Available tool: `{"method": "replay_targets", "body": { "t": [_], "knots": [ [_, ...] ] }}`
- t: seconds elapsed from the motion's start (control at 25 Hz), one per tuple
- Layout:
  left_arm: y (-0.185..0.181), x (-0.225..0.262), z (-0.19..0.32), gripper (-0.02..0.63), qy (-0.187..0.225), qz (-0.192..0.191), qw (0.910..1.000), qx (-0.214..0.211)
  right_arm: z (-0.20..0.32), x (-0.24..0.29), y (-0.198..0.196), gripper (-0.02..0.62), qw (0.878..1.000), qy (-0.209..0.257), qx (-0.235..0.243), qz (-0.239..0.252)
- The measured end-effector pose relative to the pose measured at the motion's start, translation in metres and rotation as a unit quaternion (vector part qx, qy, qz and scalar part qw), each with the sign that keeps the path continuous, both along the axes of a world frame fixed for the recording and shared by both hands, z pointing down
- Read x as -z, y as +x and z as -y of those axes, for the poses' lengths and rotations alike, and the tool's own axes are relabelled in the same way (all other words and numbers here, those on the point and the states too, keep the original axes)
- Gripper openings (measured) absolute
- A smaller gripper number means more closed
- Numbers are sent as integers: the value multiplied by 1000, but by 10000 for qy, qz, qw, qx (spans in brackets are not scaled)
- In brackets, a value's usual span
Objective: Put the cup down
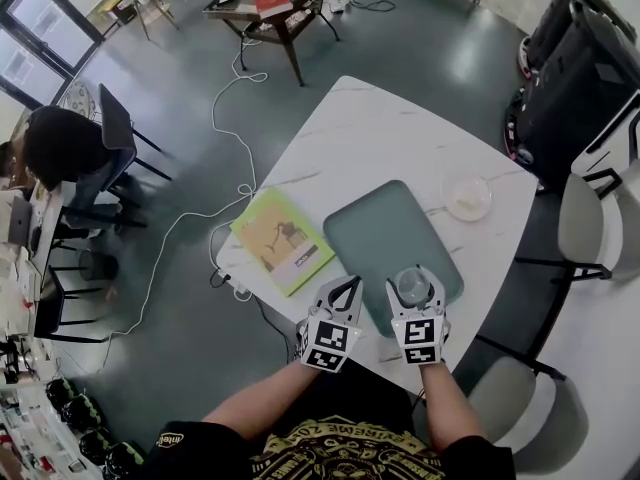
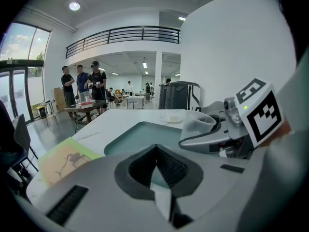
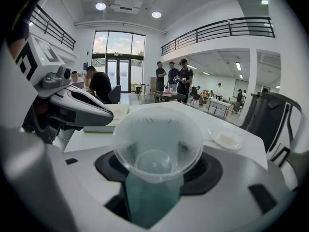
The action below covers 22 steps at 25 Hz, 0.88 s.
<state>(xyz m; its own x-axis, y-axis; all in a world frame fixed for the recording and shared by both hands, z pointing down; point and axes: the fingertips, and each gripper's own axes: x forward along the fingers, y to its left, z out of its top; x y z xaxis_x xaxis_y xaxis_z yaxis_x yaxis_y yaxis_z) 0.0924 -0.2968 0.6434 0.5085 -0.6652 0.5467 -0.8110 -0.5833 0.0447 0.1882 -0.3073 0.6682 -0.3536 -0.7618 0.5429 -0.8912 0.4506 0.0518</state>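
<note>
Gripping one clear cup (image 3: 157,139) in the jaws of our right gripper (image 1: 414,280) — one green tray (image 1: 385,228) beneath them — we hold the jaws of our left gripper (image 1: 349,283) clenched together.

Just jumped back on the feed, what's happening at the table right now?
A person works a gripper in each hand. The right gripper has its fingers closed on a clear plastic cup, held tilted over the near end of the teal tray on the white table, not yet set down. The left gripper is shut and empty beside it. A green booklet lies left of the tray.
</note>
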Motion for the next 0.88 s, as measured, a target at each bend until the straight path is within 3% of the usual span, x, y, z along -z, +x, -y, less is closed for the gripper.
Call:
{"method": "replay_targets", "body": {
  "t": [0.88],
  "knots": [
    [-2,-11,9,8,-149,21,9999,50,7,-29,-1,279,9996,-245,2,-149]
  ]
}}
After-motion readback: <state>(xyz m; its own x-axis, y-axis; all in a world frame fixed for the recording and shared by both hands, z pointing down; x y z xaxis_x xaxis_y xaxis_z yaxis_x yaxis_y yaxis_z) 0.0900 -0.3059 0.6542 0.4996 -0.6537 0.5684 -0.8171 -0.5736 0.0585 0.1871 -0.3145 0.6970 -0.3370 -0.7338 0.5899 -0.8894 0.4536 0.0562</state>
